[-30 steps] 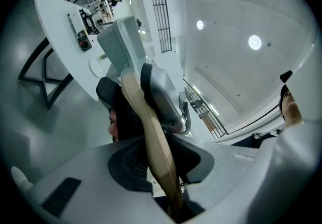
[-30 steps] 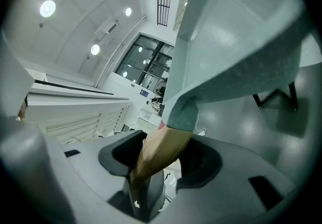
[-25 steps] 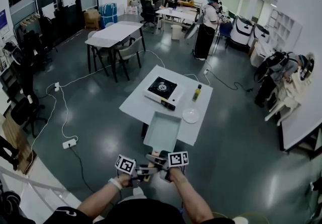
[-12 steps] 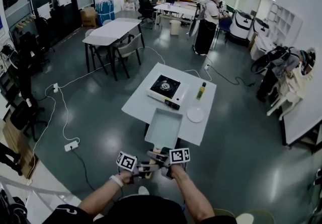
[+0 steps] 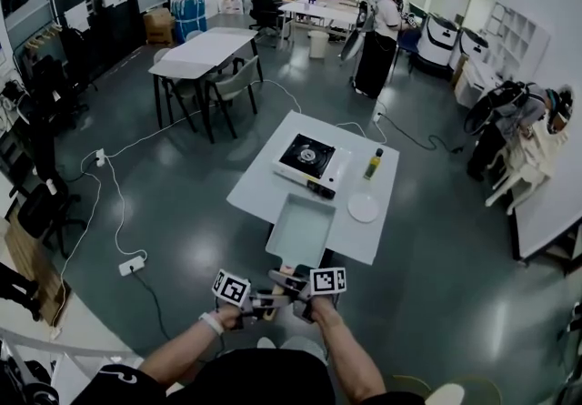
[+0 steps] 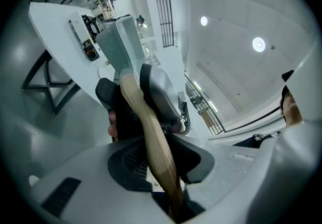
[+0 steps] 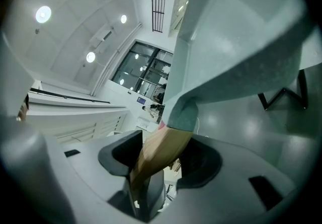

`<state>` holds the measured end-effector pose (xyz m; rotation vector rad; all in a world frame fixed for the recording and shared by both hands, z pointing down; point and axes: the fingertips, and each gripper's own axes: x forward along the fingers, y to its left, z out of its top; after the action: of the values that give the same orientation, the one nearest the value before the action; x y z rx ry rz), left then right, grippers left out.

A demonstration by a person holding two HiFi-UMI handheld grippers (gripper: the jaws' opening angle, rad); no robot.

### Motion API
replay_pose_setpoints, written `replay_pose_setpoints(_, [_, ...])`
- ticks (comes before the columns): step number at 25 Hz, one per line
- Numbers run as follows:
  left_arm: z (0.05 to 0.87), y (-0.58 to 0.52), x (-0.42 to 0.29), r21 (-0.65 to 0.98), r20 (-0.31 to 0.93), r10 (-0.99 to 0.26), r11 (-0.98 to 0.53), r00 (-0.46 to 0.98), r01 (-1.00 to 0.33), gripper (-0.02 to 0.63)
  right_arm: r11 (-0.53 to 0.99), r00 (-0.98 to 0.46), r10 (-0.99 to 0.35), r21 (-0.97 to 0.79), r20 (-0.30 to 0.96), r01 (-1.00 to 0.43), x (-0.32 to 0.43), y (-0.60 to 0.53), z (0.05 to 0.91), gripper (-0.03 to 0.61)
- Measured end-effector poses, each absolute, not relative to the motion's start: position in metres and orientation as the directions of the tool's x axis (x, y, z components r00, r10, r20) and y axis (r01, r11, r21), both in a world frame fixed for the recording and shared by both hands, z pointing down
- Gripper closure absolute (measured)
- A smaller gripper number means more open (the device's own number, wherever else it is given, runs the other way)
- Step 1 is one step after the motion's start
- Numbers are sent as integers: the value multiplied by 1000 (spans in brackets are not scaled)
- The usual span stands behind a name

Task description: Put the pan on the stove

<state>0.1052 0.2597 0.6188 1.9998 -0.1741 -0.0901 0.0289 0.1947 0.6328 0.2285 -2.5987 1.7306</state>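
I hold a pale rectangular pan (image 5: 300,228) by its wooden handle (image 6: 151,137) with both grippers. My left gripper (image 5: 264,304) is shut on the handle's near end, and my right gripper (image 5: 291,286) is shut on it closer to the pan. In the left gripper view the handle runs up between the jaws (image 6: 158,163) to the pan (image 6: 123,47). The right gripper view shows the handle (image 7: 158,150) in its jaws (image 7: 161,161) and the pan's underside (image 7: 241,47) overhead. The black-topped stove (image 5: 314,160) sits on the white table (image 5: 264,194), beyond the pan.
A small bottle (image 5: 373,164) and a white plate (image 5: 363,207) stand on the table to the right of the stove. Cables and a power strip (image 5: 131,265) lie on the floor at the left. Further tables, chairs and several people are at the back.
The head view has shifted slightly, and the table with the stove sits a little further right. Both grippers keep their hold on the handle.
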Motion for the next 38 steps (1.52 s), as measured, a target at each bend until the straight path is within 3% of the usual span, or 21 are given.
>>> replay_pose_setpoints(4, [624,253,97,914,20,-159,-398,987,-82,525,305,-986,-128,-941,110,-145,22,192,640,376])
replay_pose_setpoints(7, [630,254,93,954,25,-170,-291,985,-75,525,349,-987,-125,-926,102,-140,18,184,642,376])
replay_pose_setpoints(11, [632,244,90,946,23,-163,-315,986,-74,525,285,-983,-137,-946,121,-156,17,177,650,376])
replay_pose_setpoints(16, [636,219,90,919,16,-152,-387,988,-74,525,343,-990,-120,-932,77,-115,13,155,649,376])
replay_pose_setpoints(20, [647,198,89,966,32,-173,-249,984,-75,525,295,-983,-127,-941,134,-166,16,129,665,376])
replay_pose_setpoints(24, [655,169,88,983,41,-181,-166,983,-72,525,332,-992,-111,-938,64,-98,10,95,662,376])
replay_pose_setpoints(28, [658,126,86,958,49,-159,-272,986,-92,525,254,-982,-132,-953,137,-167,14,60,676,376])
replay_pose_setpoints(32, [659,100,86,993,48,-168,-98,985,-65,525,249,-979,-143,-952,144,-176,16,23,678,376])
replay_pose_setpoints(35, [660,70,86,979,61,-153,-182,986,-88,525,251,-977,-148,-950,152,-185,18,-2,679,376])
replay_pose_setpoints(38, [659,53,86,991,55,-157,-110,986,-73,525,264,-977,-151,-947,148,-185,17,-24,676,374])
